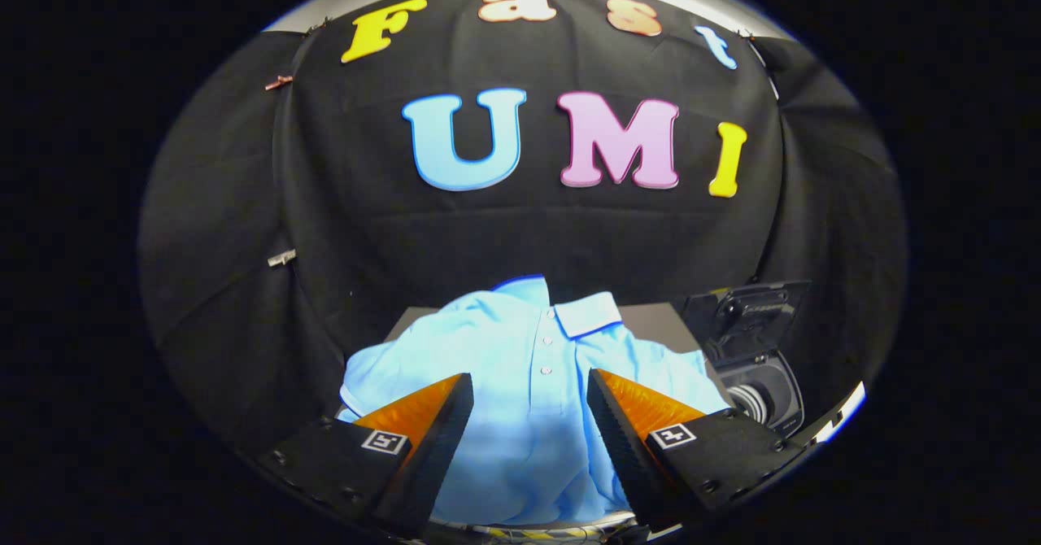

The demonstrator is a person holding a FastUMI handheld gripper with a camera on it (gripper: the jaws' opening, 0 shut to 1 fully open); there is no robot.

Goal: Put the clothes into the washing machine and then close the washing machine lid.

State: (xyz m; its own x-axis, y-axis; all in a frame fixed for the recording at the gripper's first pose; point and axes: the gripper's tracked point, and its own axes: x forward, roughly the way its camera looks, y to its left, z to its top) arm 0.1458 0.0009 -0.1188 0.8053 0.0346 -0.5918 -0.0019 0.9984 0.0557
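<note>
A light blue polo shirt [520,366] lies spread on a grey table [655,321], collar and buttons pointing away from me. My gripper [530,386] hangs just above it, open, the two fingers standing wide apart with the shirt's middle showing between them and nothing pressed. To the right of the shirt, beyond the right finger, stands a small dark washing machine [760,366] with its lid [748,309] raised and the drum opening showing below it.
The black cloth wall hangs close behind the table and wraps round both sides. A pale edge [846,411] runs past the washing machine on the right. Striped tape [537,534] shows at the table's near edge under the shirt.
</note>
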